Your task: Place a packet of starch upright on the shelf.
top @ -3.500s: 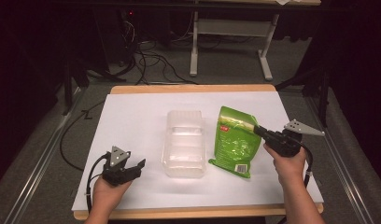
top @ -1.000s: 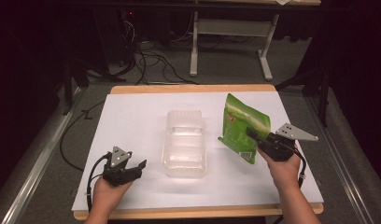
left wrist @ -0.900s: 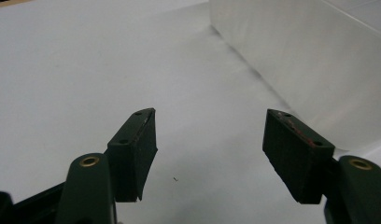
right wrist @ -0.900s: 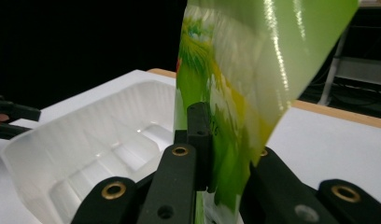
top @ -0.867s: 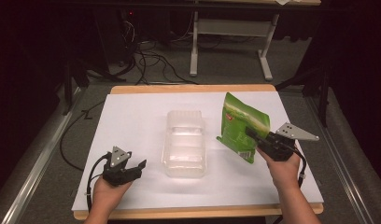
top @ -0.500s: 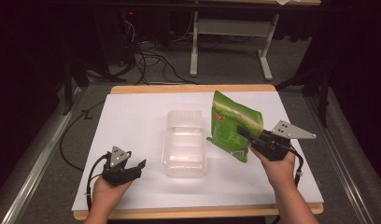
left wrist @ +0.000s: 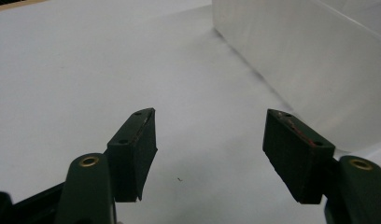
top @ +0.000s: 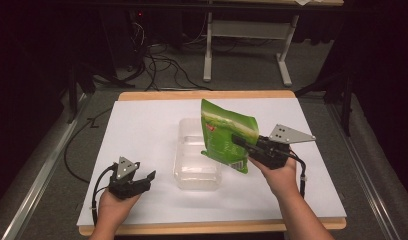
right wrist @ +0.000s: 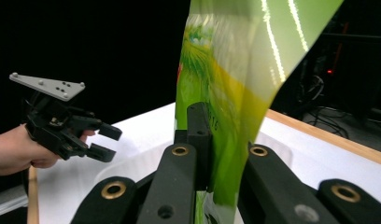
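A green snack bag [top: 226, 135] hangs above the right edge of a clear plastic tub [top: 194, 167], lifted off the white table [top: 142, 125]. My right gripper [top: 240, 142] is shut on the bag's lower edge; in the right gripper view the bag [right wrist: 235, 93] rises tall between the jaws of that gripper [right wrist: 219, 154]. My left gripper [top: 142, 181] rests near the table's front left with its jaws open and nothing between them. In the left gripper view the tub's wall [left wrist: 310, 60] stands just right of the open left gripper [left wrist: 209, 149].
The white sheet [top: 317, 190] covers a wooden table with its front edge [top: 207, 229] near the person. Behind it are a desk frame [top: 247, 40] and cables [top: 162, 65] on the grey floor. The left hand's gripper [right wrist: 93, 140] shows far off in the right gripper view.
My right gripper has carried the green bag up and to the left, from beside the tub to over its right edge. The left gripper has stayed put.
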